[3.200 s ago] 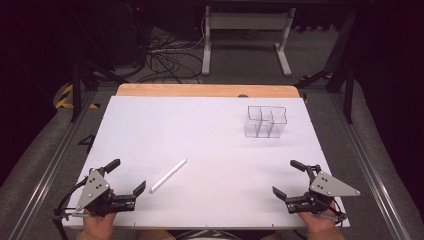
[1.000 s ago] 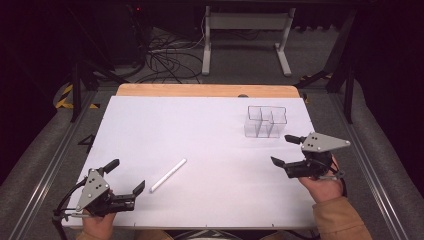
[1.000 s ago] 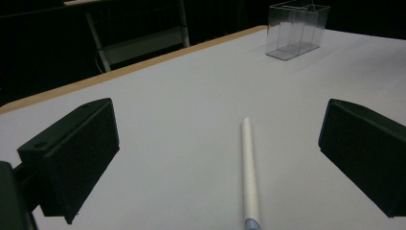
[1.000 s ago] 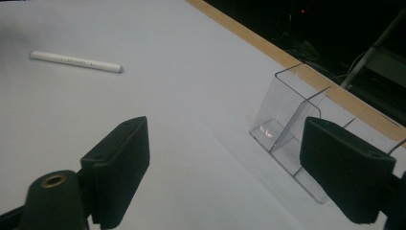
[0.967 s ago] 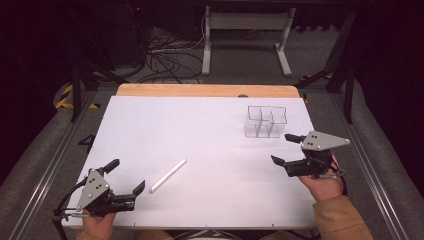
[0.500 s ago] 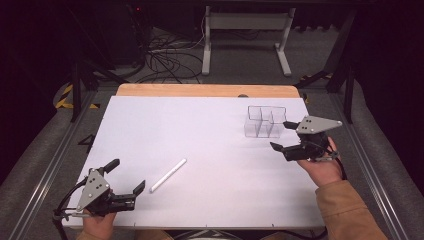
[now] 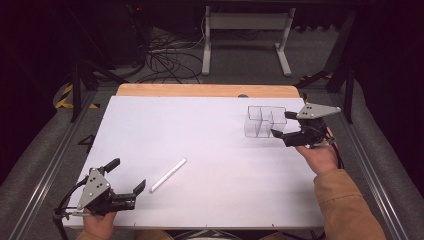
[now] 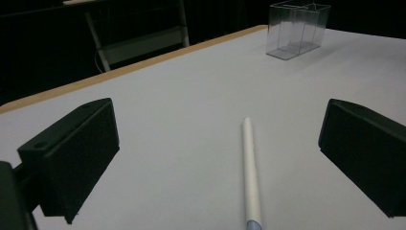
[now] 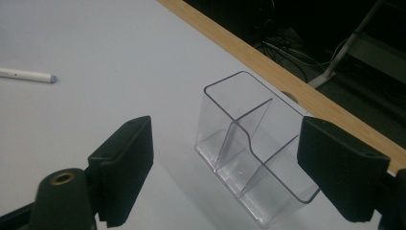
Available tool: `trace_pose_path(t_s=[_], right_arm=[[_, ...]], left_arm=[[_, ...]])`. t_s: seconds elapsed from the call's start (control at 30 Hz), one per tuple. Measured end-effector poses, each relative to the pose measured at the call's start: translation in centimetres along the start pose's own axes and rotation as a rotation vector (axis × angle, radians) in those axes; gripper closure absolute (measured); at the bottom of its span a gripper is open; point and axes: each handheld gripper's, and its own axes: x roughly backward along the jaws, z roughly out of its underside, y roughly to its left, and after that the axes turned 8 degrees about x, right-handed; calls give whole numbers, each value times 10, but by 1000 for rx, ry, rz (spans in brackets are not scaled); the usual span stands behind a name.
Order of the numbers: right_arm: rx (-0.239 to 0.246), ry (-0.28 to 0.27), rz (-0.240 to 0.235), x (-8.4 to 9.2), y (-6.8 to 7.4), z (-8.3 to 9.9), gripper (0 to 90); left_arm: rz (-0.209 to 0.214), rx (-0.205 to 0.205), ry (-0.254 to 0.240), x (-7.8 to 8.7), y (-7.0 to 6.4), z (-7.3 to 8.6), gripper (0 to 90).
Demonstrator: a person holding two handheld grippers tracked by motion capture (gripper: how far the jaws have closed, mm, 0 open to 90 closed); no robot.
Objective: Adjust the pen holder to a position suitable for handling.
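A clear plastic organizer (image 7: 261, 121) with three compartments stands upright at the table's far right. My right gripper (image 7: 282, 124) is open at its right end. In the right gripper view the organizer (image 9: 249, 143) sits ahead between the two spread jaws, and neither pad presses on it. A white pen (image 7: 168, 175) lies flat near the front left; its tip shows at the left edge of the right gripper view as the pen (image 9: 26, 74). My left gripper (image 7: 128, 175) rests open just left of it. The pen (image 8: 251, 177) lies between the jaws of the left gripper (image 8: 220, 153), untouched.
The white table (image 7: 210, 130) has a wooden strip (image 7: 207, 90) along its far edge. Metal rails run down both sides. Cables and a stand's legs lie on the dark floor beyond. The organizer (image 8: 298, 28) shows far off in the left gripper view.
My right gripper has travelled from near the front right edge away from the person and slightly left, up to the organizer's right end. The left gripper and the pen have stayed put.
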Motion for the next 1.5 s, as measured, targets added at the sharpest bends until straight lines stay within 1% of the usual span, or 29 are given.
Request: trace_pose_path(t_s=[0.03, 0.13, 0.23, 0.27, 0.3, 0.37, 0.43, 0.5, 0.53, 0.57, 0.6, 0.63, 0.67, 0.7, 0.73, 0.77, 0.8, 0.83, 0.9, 0.97, 1.0, 1.03, 1.07, 1.17, 1.27, 1.33, 1.4, 1.47, 1.5], right_arm=[[-5, 7, 7, -3, -5, 3, 204], [-21, 2, 1, -5, -8, 6, 205], [-11, 2, -14, -7, -11, 5, 205], [-5, 7, -16, -8, -12, 5, 207], [18, 24, -21, -10, -13, 4, 229], [36, 52, -18, -13, -14, 4, 244], [41, 59, -15, -14, -15, 4, 254], [62, 91, -15, -17, -16, 3, 279], [62, 91, -15, -17, -16, 3, 279], [95, 126, -20, -19, -16, 2, 299], [95, 126, -20, -19, -16, 2, 299], [131, 149, -23, -22, -15, -1, 321], [149, 162, -25, -24, -15, -3, 333], [164, 174, -24, -25, -14, -3, 349], [164, 174, -24, -25, -14, -3, 349], [187, 203, -24, -29, -14, -4, 367], [187, 203, -24, -29, -14, -4, 367], [192, 218, -27, -31, -14, -4, 374], [177, 219, -35, -35, -15, -4, 384], [193, 222, -37, -37, -14, -6, 402], [198, 232, -38, -39, -14, -7, 411], [216, 245, -44, -42, -15, -8, 422], [228, 260, -36, -45, -15, -9, 440], [235, 271, -35, -49, -15, -10, 452], [265, 302, -52, -57, -17, -13, 495], [264, 312, -50, -59, -18, -13, 499], [279, 321, -57, -64, -18, -12, 501], [262, 323, -49, -69, -18, -12, 501], [270, 332, -62, -71, -18, -11, 503]], left_arm=[[-2, 0, 0, 0, 0, 0, 8], [-3, 2, -1, 0, 0, 0, 8], [-3, 1, 1, -1, 0, 0, 9], [-3, 1, 2, -1, 0, 0, 8], [-3, -1, 2, -1, 0, 0, 9], [-6, 0, -1, 0, 0, 0, 8], [-6, 5, -4, 0, 0, 0, 8], [-6, 6, -3, 0, 1, 0, 8], [-6, 6, -1, 0, 1, 0, 8], [-7, 2, 0, 0, 1, 0, 8], [-7, 3, -1, 0, 1, 0, 8], [-7, 6, 0, 0, 1, 0, 8], [-7, 6, 0, 0, 1, 0, 8], [-9, 3, 1, 0, 1, 0, 8], [-9, 3, 1, 1, 1, 0, 8], [-8, 1, -3, 1, 1, 0, 8], [-12, 1, -5, 2, 1, 0, 8], [-12, 4, -7, 2, 0, 0, 8], [-15, 3, -8, 3, 1, 0, 8], [-16, 3, -2, 3, 1, 1, 8], [-17, 4, -1, 3, 1, 1, 8], [-17, 4, -3, 3, 1, 1, 8], [-17, 2, -4, 3, 1, 1, 8], [-25, 4, -8, 5, 1, 1, 8], [-29, 6, -7, 6, 1, 2, 8], [-31, 9, -5, 7, 1, 2, 8], [-34, 7, -7, 8, 1, 3, 8], [-35, 8, -8, 9, 2, 3, 8], [-36, 8, -7, 9, 1, 3, 8]])
